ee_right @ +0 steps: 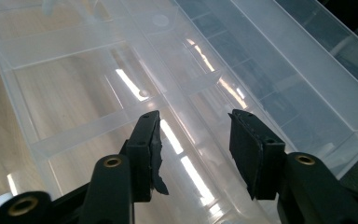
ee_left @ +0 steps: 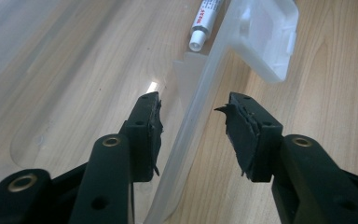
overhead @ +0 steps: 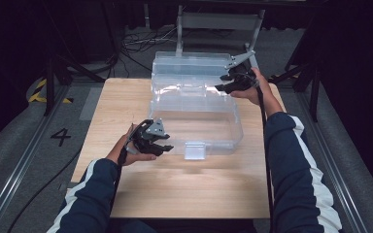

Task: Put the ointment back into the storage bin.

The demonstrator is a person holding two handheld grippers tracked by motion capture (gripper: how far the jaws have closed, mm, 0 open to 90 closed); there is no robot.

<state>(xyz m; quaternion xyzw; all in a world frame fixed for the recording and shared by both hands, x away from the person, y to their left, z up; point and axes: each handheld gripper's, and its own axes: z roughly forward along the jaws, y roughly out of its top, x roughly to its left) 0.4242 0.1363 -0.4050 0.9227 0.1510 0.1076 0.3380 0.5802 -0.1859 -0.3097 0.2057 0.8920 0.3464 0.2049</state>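
**Jaws astride the box's near wall, left hand leading**

Left gripper [ee_left: 193,121] sits nearest, at the front left corner of the clear plastic storage box [overhead: 194,109]. In the left gripper view its jaws stand spread, one inside and one outside the box's translucent front wall [ee_left: 200,93]; no pad presses on the plastic as far as I can see. That wall runs straight away from the jaws, so its long axis lies along the gripper's line of sight, toward the front latch [ee_left: 270,37]. A small white tube [ee_left: 204,21] lies inside the box, beyond the jaws.

Left hand [overhead: 133,150] is low, near the wooden table [overhead: 189,189], forearm coming in from the bottom edge, gripper pointing right along the box front.

Farther off, the right gripper [overhead: 228,82] hovers at the box's far right, by the raised lid [overhead: 189,63]. Right gripper view: jaws spread, nothing between them, aimed down over the clear dividers [ee_right: 93,126].

Judgement: the left is nearer to a grip; closing on the wall would hold it.
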